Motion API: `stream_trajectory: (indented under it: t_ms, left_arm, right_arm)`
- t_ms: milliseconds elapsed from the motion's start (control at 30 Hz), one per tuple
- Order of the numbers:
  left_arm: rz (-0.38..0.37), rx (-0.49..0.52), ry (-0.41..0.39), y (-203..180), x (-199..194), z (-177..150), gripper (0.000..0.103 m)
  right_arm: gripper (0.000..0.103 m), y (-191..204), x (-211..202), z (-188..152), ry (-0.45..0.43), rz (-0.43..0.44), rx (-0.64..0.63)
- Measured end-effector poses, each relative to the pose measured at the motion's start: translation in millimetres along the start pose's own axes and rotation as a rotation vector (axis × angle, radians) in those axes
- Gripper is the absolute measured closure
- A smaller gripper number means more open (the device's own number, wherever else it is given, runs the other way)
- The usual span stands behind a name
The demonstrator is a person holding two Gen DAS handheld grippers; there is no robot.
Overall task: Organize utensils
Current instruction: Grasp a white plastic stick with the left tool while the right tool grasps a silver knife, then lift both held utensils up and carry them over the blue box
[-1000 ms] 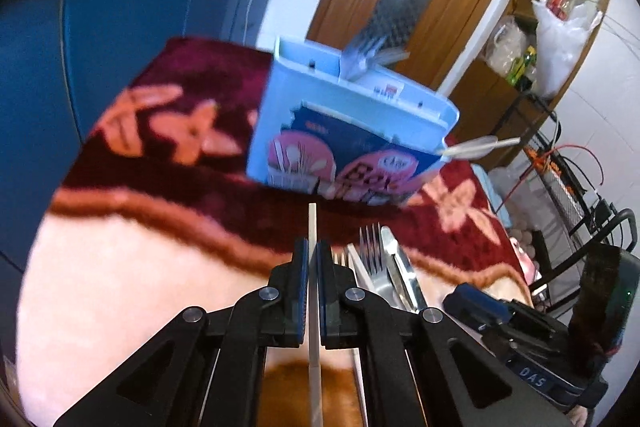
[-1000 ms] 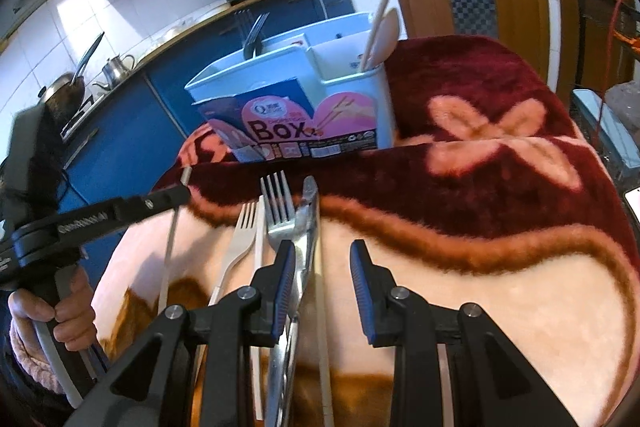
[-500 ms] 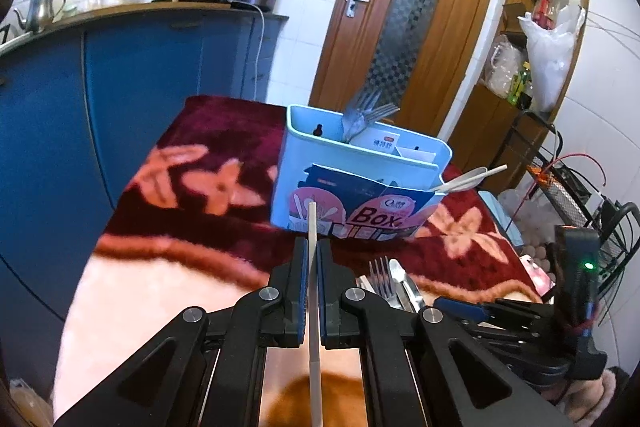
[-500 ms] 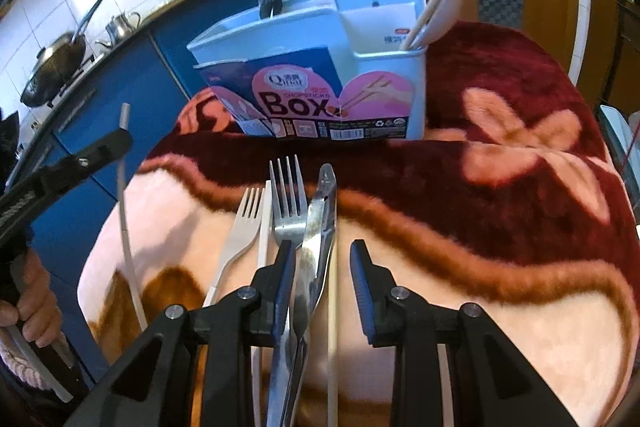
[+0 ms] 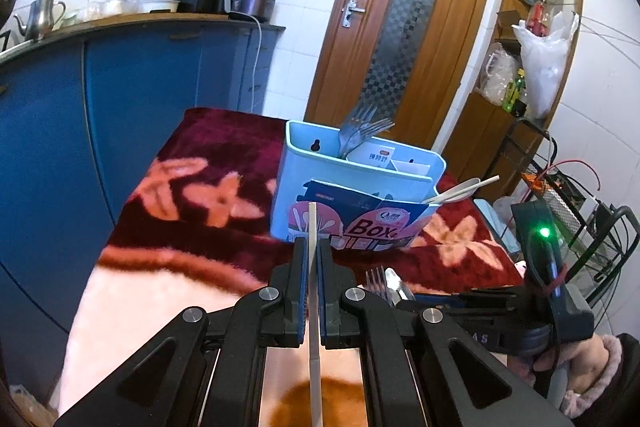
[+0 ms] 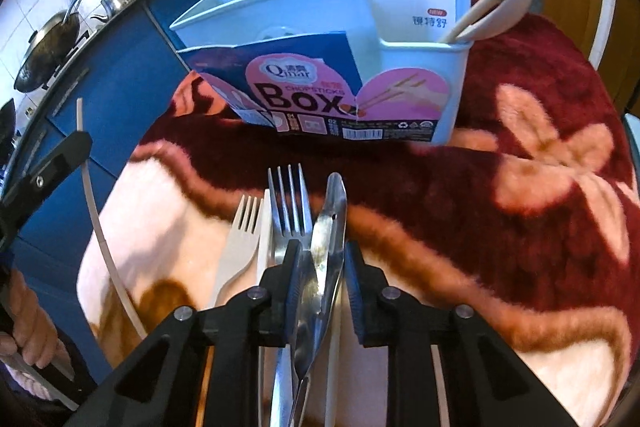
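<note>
My left gripper (image 5: 313, 251) is shut on a white chopstick (image 5: 312, 223), held above the blanket and pointing at the light blue utensil box (image 5: 352, 183). The box holds metal forks (image 5: 360, 131) at the back and a pale spoon and chopstick (image 5: 460, 189) on its right. My right gripper (image 6: 319, 251) is open, low over the blanket, its fingers either side of a metal knife (image 6: 330, 223). A metal fork (image 6: 290, 203), a white plastic fork (image 6: 242, 231) and a white chopstick (image 6: 264, 227) lie just left of the knife. The left gripper (image 6: 76, 143) with its chopstick shows at the left of the right wrist view.
A red and cream flowered blanket (image 6: 520, 187) covers the table. Blue kitchen cabinets (image 5: 120, 87) stand to the left, a wooden door (image 5: 404, 27) behind the box, and a wire rack (image 5: 580, 211) on the right.
My left gripper has lifted with the chopstick and tilted up, so the box sits lower in its view. My right gripper has moved forward and down around the knife.
</note>
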State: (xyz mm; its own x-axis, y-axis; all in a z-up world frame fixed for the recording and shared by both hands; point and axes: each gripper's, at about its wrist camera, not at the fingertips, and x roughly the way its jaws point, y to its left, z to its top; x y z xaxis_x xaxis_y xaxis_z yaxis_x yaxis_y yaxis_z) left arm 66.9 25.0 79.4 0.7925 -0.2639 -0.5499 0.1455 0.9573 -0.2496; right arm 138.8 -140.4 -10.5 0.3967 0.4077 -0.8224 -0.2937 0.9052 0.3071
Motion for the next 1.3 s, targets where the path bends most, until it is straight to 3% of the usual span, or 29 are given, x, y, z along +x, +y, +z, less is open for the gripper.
stream_trajectory:
  t_ms: [200,267,400,833,1033,1300]
  left_arm:
    - [-0.001,-0.005,-0.011,1,-5,1,0.099]
    - [0.000,-0.002,-0.014,0,-6,1,0.099]
    - [-0.007,0.000,-0.028,0,-9,3,0.099]
    - [-0.023,0.027,-0.091,-11,-17,14,0.099]
    - [-0.019,0.034,-0.127,-15,-16,30,0.099]
    - [-0.015,0.019,-0.214,-18,-20,60,0.099]
  right_arm:
    - [0.086,-9,2,7,0.029,0.047,0.044]
    - [0.094,-8,2,7,0.025,0.035,0.041]
    - [0.094,-11,-6,4,-0.010,0.060,0.059]
    - [0.095,2,-79,-16,-0.313,0.121,0.033]
    - [0.095,6,-109,-25,-0.468,0.120,0.032]
    - [0.095,3,-136,-20,-0.605,0.109,0.059]
